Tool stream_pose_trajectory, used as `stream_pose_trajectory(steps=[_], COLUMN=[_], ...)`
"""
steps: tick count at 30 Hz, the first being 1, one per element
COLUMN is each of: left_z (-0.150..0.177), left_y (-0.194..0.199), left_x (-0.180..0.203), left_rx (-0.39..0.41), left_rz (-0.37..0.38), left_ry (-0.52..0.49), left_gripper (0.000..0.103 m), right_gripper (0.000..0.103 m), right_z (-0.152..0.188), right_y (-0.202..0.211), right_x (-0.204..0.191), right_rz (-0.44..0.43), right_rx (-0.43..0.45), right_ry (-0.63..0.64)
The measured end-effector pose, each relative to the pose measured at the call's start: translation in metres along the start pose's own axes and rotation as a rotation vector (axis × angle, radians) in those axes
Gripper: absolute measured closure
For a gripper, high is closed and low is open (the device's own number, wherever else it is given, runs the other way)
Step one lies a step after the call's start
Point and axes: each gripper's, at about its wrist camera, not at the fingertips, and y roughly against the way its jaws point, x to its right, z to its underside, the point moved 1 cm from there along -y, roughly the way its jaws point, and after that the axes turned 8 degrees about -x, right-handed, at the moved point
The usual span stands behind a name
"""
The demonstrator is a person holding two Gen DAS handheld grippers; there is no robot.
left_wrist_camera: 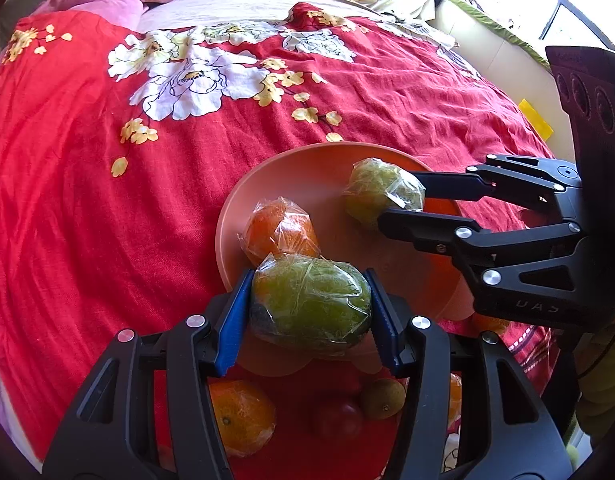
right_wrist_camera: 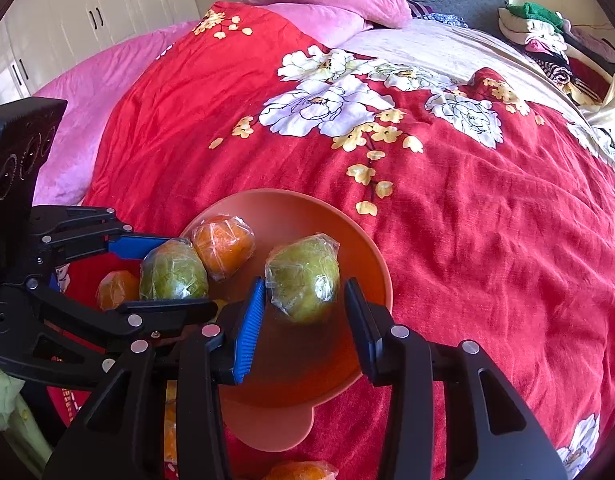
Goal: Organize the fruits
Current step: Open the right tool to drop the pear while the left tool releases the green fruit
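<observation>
Red bedspread (right_wrist_camera: pixel 487 240); left gripper (left_wrist_camera: pixel 311 304) grips wrapped green fruit (left_wrist_camera: pixel 311 308) at bowl (left_wrist_camera: pixel 267 184) rim.

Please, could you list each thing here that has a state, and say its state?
Left gripper: shut on the larger green fruit, at the bowl's near rim.
Right gripper: around the smaller green fruit inside the bowl; grip unclear.
Wrapped orange: lying free in the bowl.
Bowl: upright on the red bedspread.
Near orange: on bedspread, outside bowl.

Both the left gripper (left_wrist_camera: pixel 311 308) and the right gripper (right_wrist_camera: pixel 303 320) are black linkages with silver rivets and ribbed blue finger pads (right_wrist_camera: pixel 249 328)
</observation>
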Motion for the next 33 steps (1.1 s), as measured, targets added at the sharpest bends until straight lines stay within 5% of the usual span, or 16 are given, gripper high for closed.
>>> stream_pose_trajectory(steps=[13, 33], left_z=[0.0, 0.005], left_y=[0.002, 0.028], left_x=[0.005, 0.004], left_rx=[0.009, 0.067], left_rz=[0.02, -0.009], left_ry=[-0.001, 0.027], left_gripper=[0.051, 0.034], right_gripper=[0.062, 0.041], right_z=[0.015, 0.032], right_y=[0.027, 0.053], right_x=[0.015, 0.014], right_rz=[-0.004, 0.008], right_rx=[0.051, 0.097], right_ry=[-0.065, -0.097])
